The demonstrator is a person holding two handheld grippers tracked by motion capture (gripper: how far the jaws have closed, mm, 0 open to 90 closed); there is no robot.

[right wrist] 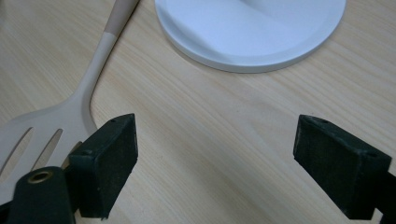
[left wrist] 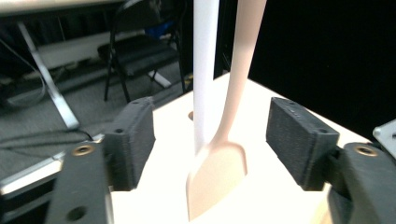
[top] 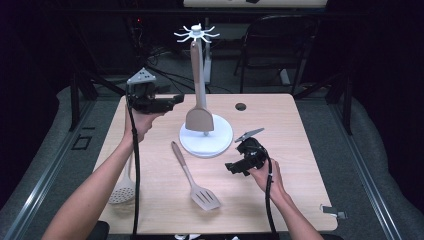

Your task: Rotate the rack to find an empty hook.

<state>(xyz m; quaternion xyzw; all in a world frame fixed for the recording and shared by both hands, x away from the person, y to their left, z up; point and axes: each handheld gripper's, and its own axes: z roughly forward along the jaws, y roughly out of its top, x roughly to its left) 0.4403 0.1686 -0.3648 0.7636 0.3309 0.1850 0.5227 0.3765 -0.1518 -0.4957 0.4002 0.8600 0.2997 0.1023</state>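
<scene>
We see the left claw (top: 176, 100) raised at about ten o'clock on the worktop (top: 290, 150), its jaws apart and clear of the hanging spatula (top: 199, 117), which dangles from the white rack (top: 206, 139) beside its pole. The right claw (top: 231, 168) rests low at four o'clock from the rack, jaws apart on nothing, with the slotted turner (top: 196, 181) lying just beside it.

Pale wood-grain table (right wrist: 224, 140) – glossy white plastic stand base (right wrist: 252, 32), matt beige spatula (left wrist: 219, 172).
</scene>
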